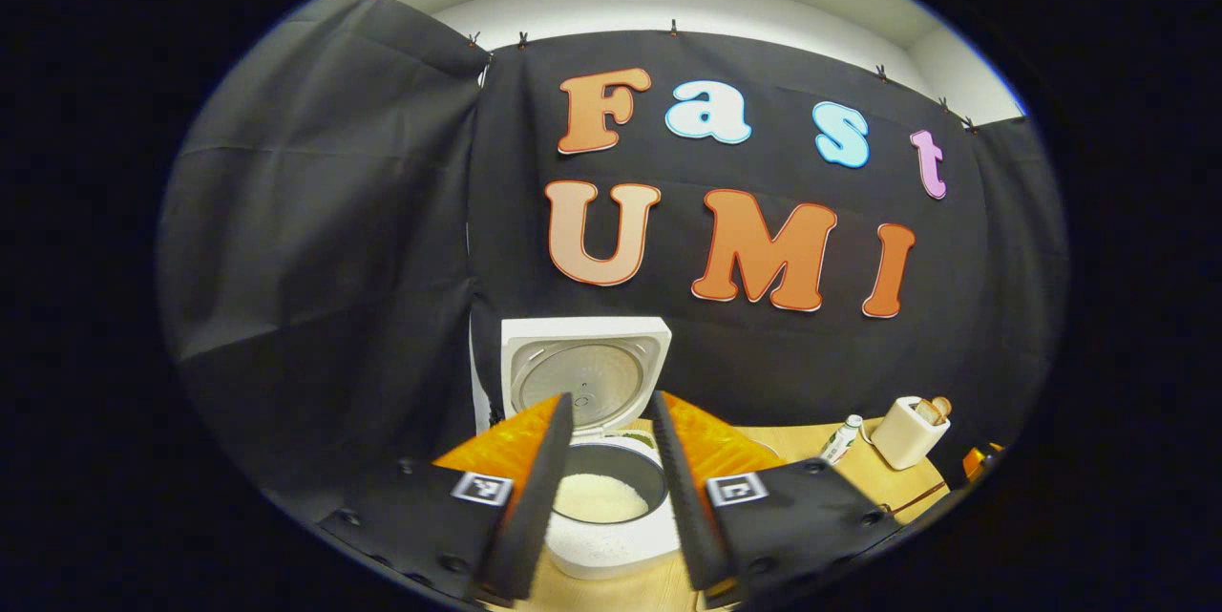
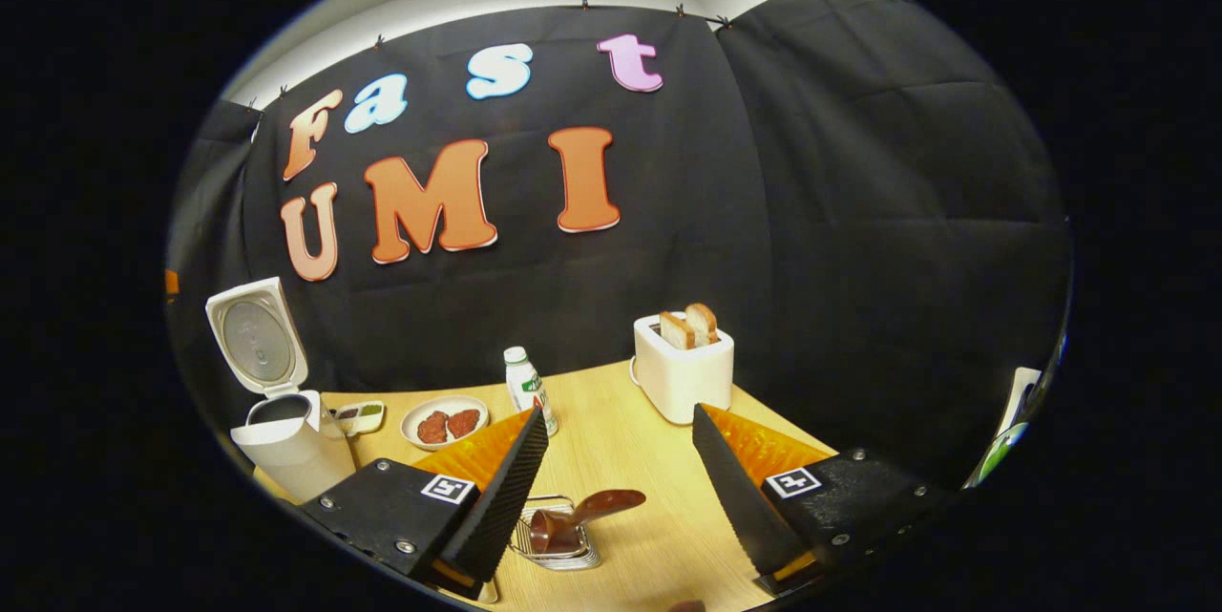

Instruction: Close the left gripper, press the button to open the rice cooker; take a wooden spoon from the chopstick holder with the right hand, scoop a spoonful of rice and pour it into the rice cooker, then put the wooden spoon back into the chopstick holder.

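Black cloth hangs behind the pale wooden table [image 2: 649,459] where I am working. From the left gripper view, my left gripper [image 1: 606,488] hovers with its fingers spread wide, framing the rice cooker [image 1: 601,536], whose lid [image 1: 587,369] stands upright and whose pot shows white rice inside. From the right gripper view, my right gripper [image 2: 621,488] is also open and holds nothing; between its fingers, down on the table, sits the wire chopstick holder [image 2: 558,545] with the wooden spoon [image 2: 582,512] resting in it, handle tilted up to the right. So I judge the button step finished (the lid is already up) and the spoon either not yet taken or already returned; I cannot tell which. If not yet taken, my next move is lowering the right gripper and closing squarely on that slim handle.
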Available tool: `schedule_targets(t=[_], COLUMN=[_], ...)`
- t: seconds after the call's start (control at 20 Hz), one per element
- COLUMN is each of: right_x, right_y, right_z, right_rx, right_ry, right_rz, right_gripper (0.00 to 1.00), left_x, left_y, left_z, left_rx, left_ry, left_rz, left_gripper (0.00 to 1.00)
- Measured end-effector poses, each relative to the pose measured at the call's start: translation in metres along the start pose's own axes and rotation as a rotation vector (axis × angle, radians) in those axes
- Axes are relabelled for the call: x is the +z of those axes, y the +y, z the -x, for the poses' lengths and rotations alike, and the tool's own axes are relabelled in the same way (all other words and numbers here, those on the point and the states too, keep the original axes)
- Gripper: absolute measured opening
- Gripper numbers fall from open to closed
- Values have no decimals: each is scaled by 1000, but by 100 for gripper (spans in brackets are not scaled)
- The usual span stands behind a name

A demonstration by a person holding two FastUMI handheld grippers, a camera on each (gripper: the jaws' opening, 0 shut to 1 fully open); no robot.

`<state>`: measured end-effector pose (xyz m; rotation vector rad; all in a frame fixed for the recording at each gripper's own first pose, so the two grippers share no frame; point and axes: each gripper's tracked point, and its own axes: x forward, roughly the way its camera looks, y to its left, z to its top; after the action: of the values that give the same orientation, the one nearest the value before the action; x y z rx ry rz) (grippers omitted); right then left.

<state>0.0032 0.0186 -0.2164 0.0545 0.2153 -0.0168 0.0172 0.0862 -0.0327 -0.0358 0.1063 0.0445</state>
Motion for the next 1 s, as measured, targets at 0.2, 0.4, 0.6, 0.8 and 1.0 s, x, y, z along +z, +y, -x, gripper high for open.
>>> schedule_targets(t=[0.2,0.4,0.6,0.8,1.0], right_x=[-42,-66,-89,-113,-112], right_y=[9,16,29,30,31], right_z=[-22,-30,-41,-44,-38], right_rx=[9,27,57,46,26], right_ry=[69,119,180,240,236], right_rz=[-39,-112,-247,-390,-460], right_gripper=[95,95,95,77,49], left_x=[4,7,12,11,3], left_y=[9,27,38,51,56], left_z=[8,14,18,19,18], left_rx=[12,48,70,97,103], left_ry=[-18,-40,-63,-60,-42], left_rz=[-7,-44,-65,-63,-91], left_gripper=[84,100,100,100,100])
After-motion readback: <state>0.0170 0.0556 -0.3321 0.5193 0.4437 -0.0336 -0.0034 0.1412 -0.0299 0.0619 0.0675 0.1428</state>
